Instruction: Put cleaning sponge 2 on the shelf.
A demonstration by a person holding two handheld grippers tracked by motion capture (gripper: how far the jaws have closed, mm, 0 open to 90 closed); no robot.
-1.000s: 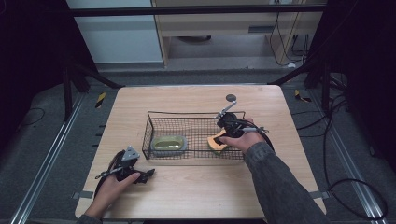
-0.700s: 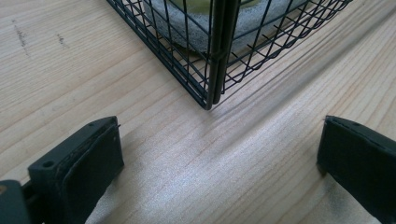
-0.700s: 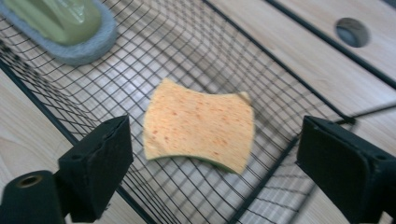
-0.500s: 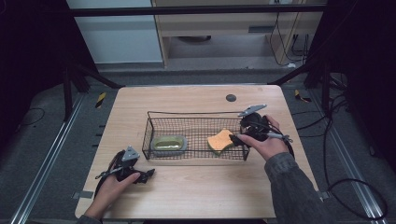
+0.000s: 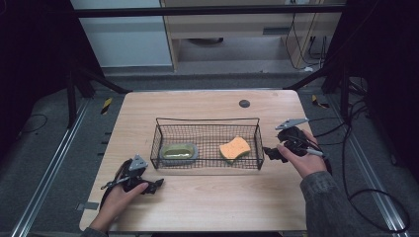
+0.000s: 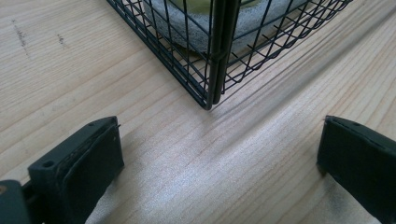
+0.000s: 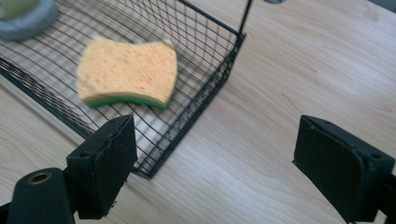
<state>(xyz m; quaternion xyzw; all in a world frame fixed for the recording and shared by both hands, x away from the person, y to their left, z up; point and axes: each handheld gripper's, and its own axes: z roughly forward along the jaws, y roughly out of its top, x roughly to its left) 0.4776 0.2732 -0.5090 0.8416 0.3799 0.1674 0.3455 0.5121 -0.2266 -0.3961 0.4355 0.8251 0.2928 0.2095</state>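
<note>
From the high view I read this as the moment just after a drop: the sponge (image 5: 234,147) lies flat inside the basket (image 5: 207,120), in its right half, orange face up with a green layer showing under it in the right gripper view. My right gripper (image 5: 272,152) sits outside the basket's right wall, near it but apart, and its jaws stand wide with nothing between them; in its own view only bare table (image 7: 289,93) shows in the gap, with the basket corner off to the left. My left gripper (image 5: 154,184) rests on the table at the near-left corner of the basket, jaws also spread wide and empty, looking straight at that corner post. Just behind the mesh there is a grey dish (image 6: 196,23) with something yellow-green in it, sitting in the basket's left half. So I judge the placing step done for the sponge, and both tools are idle. If more work follows, the next move calls for picking a target first: the only loose thing on the table is a small dark disc (image 5: 244,103) beyond the basket, which the right gripper could reach by passing around the wall, not over the sponge.
</note>
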